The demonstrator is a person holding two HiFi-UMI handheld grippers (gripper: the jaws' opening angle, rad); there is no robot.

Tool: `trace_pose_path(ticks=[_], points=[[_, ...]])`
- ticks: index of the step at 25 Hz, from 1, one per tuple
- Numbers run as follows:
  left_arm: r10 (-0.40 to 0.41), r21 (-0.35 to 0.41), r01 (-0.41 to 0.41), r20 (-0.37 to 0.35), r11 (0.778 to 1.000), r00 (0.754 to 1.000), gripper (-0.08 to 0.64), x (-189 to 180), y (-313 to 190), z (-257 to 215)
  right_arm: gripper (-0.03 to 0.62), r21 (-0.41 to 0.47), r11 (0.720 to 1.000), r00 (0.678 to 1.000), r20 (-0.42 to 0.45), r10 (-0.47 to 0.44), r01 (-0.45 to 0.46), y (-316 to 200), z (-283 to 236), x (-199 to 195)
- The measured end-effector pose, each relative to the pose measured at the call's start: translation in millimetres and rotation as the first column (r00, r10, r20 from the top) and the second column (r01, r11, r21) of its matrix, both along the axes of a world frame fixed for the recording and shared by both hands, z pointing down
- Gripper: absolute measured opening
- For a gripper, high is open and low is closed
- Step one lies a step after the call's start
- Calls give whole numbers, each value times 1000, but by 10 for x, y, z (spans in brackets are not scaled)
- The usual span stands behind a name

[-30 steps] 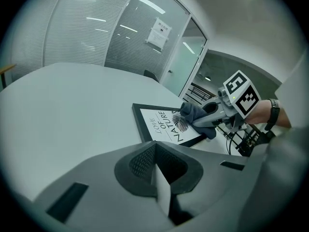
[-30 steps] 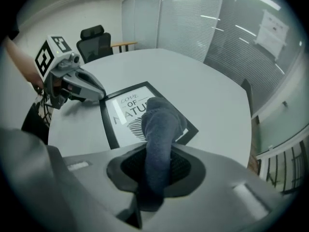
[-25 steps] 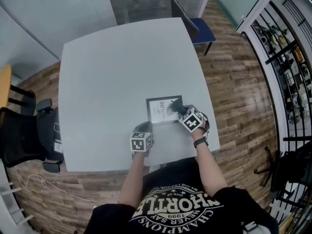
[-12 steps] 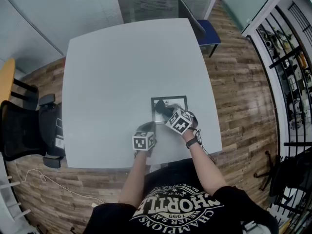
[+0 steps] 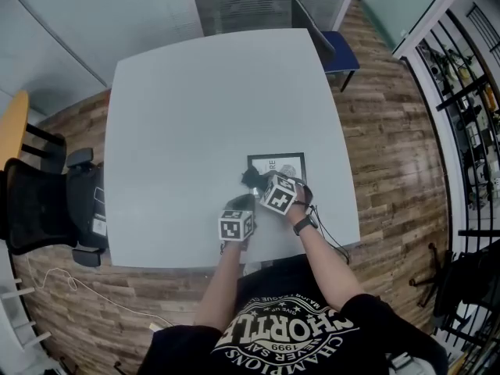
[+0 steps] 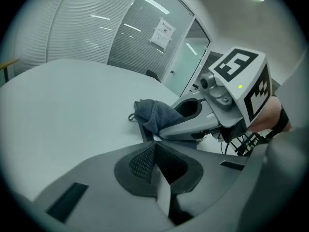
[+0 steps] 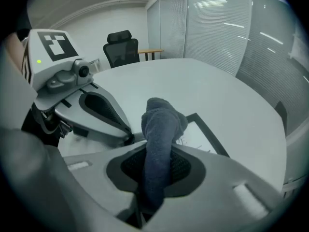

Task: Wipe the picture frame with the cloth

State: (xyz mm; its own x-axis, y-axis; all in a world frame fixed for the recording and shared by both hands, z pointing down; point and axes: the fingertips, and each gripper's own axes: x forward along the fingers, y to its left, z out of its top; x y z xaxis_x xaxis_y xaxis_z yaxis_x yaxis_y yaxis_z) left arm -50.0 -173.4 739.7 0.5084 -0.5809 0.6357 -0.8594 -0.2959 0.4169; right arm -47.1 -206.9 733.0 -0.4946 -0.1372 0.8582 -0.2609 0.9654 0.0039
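Picture frame (image 5: 286, 162) — "RE" legible — touched by cloth (image 7: 161, 124) in right gripper (image 5: 258, 183).

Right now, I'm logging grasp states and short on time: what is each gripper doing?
Left gripper: closed, holding nothing.
Right gripper: closed on the cloth.

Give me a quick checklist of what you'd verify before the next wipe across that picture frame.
1. Cloth held firmly by the right gripper: ok, jaws closed on it.
2. Cloth meets the picture frame: ok, its bunched end sits at the frame's corner.
3. Frame lies flat on the table: ok.
4. Left gripper steadies the frame: cannot tell; jaws together, empty, close beside that corner.
5. Rest of the frame uncovered for wiping: ok.
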Motion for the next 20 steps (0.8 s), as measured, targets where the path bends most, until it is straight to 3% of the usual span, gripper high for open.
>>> trace_pose_path(ticks=[5,11,20], points=[[9,-3,-9,-5,1000,1000,-3,9,17,-16,69,7,994,992,-55,113,-113,-44,56,592],[16,-2,-16,2,1000,1000,-3,4,10,-14,69,47,961,953,-124,276,-273,-148,36,1397],[17,-3,-17,2,1000,1000,-3,27,9,-14,69,63,930,916,-161,368,-362,-148,0,1761]])
